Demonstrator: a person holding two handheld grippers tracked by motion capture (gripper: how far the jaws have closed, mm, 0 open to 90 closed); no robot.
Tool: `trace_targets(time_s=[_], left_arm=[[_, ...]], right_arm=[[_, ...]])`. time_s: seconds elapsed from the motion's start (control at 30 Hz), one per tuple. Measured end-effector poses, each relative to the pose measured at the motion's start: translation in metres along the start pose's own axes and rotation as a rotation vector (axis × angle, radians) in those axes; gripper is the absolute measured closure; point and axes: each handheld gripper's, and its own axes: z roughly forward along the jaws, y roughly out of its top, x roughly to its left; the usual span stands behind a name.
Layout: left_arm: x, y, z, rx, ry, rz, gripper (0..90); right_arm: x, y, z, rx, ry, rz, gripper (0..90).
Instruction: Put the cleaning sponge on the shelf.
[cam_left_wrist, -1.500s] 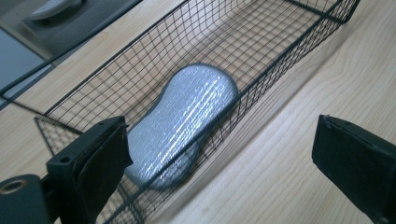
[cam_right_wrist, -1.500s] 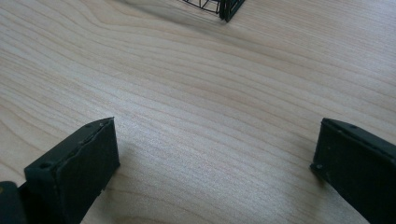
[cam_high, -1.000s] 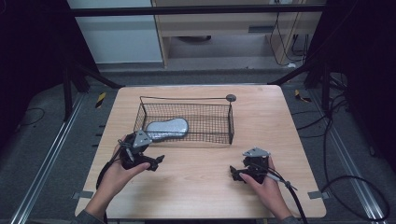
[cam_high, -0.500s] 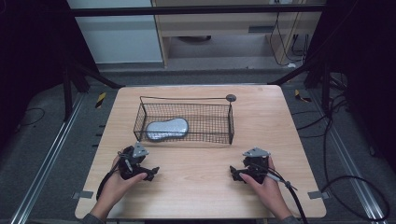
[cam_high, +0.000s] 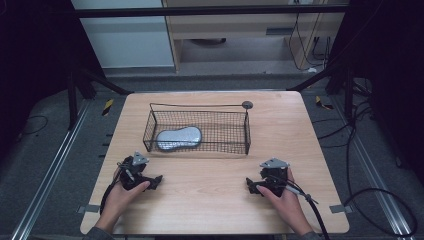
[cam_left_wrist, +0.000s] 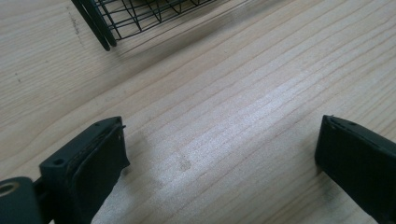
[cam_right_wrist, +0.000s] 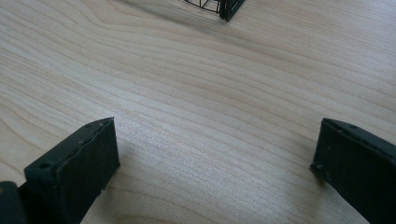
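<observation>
Currently both hand-held grippers rest low on the near half of the tabletop (cam_high: 210, 200), one in each of the person's hands. Left hand-held gripper (cam_high: 155, 181): jaws spread wide, having just been opening, with nothing between them; its own view shows bare wood grain in the gap. Right hand-held gripper (cam_high: 251, 187): likewise released, jaws wide apart over bare wood, nothing gripped.

I note the wire basket (cam_high: 200, 146) sits in the middle of the tabletop, beyond both grippers, closer to the left one. In the left gripper view its near corner (cam_left_wrist: 100, 32) appears at the top left; in the right gripper view another corner (cam_right_wrist: 229, 9) just enters at the top edge. Neither gripper touches the basket.

The grey oblong object (cam_high: 178, 137) lies flat inside the basket, toward its left end, on the mesh floor. I cannot tell what it is made of.

A small dark round knob (cam_high: 247, 104) sits at the basket's far right corner, at the end of the top wire.
</observation>
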Motion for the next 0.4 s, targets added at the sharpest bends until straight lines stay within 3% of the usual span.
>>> trace_targets(time_s=[0.07, 0.13, 0.4], left_arm=[[0.0038, -0.0045, 0.0031, -0.034, -0.023, -0.04, 0.0], [0.0054, -0.0085, 0.0044, -0.078, -0.024, -0.038, 0.0], [0.006, -0.0088, 0.0045, -0.081, -0.025, -0.039, 0.0]], right_arm=[[0.0, 0.0, 0.0, 0.0, 0.0, 0.0, 0.4], [0.0, 0.0, 0.0, 0.0, 0.0, 0.0, 0.4], [0.0001, 0.0, 0.0, 0.001, -0.001, 0.001, 0.4]])
